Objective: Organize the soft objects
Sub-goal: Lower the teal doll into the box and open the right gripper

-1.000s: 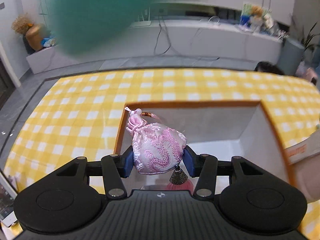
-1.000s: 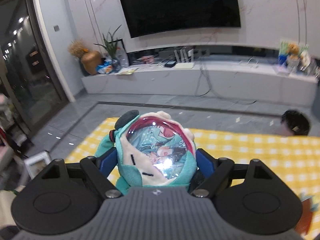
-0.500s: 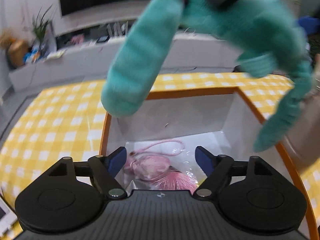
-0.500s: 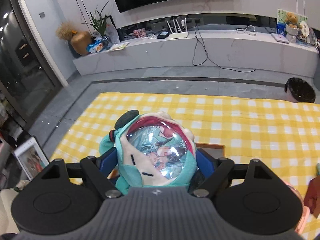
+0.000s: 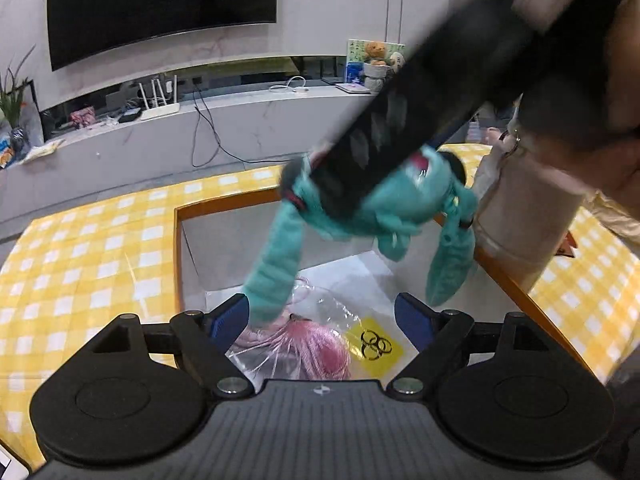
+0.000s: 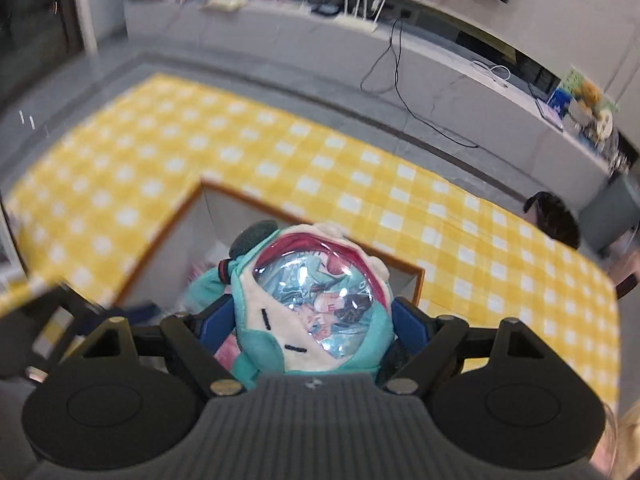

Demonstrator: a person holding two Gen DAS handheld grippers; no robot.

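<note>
My left gripper (image 5: 322, 312) is open above an orange-rimmed white box (image 5: 224, 204), with nothing between its blue pads. A pink embroidered pouch (image 5: 304, 352) with a tassel lies on the box floor just below it. A teal plush doll (image 5: 384, 208) hangs over the box, and its long arms dangle toward the inside. In the right wrist view my right gripper (image 6: 312, 320) is shut on that teal plush doll (image 6: 312, 312), whose clear domed face points at the camera. The box rim (image 6: 280, 210) shows just behind it.
A yellow-checked tablecloth (image 5: 80, 260) surrounds the box. A clear plastic bag with a yellow label (image 5: 372, 344) lies inside next to the pouch. A person's beige sleeve (image 5: 528, 220) is close by the box's right wall. A low TV cabinet stands beyond the table.
My left gripper opened and the pink pouch dropped to the box floor. The right gripper came down with the teal doll and now holds it over the box.
</note>
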